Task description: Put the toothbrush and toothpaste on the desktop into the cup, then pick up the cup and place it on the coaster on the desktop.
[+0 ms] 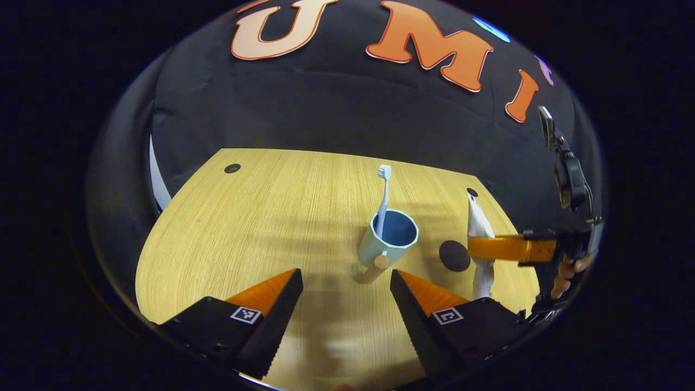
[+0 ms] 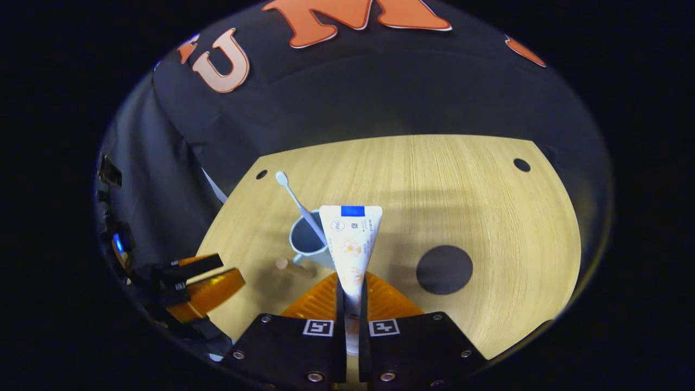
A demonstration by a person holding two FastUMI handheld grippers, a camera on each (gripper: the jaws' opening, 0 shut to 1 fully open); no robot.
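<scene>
In the left gripper view, the left claw (image 1: 346, 293) is spread wide, gripping nothing, above the near part of the pale wooden bench (image 1: 260, 217). Just beyond its fingertips stands the pale blue-green ceramic cup (image 1: 386, 239) with a round wooden handle pointing toward the camera. The white toothbrush (image 1: 383, 201) stands in the cup, leaning against its far-left rim, bristles up; its lower end is hidden inside. To the right of the cup lies the dark round coaster (image 1: 454, 256), flat on the bench, its right edge covered by the white toothpaste tube (image 1: 480, 247). That tube hangs upright in the right claw (image 1: 483, 247), which reaches in from the right edge; the person's fingers holding that gripper are partly cut off at the rim.

In the right gripper view, the right claw (image 2: 351, 296) is pressed tight on the lower part of the toothpaste tube (image 2: 352, 244), whose flat crimped end points up; the cap end is hidden between the fingers. The tube hides the right side of the cup (image 2: 307, 239), where the toothbrush (image 2: 299, 203) leans to the left. The coaster (image 2: 444, 269) lies bare, right of the tube. The left claw (image 2: 203, 282) shows at the left edge, partly cut off in shadow.
</scene>
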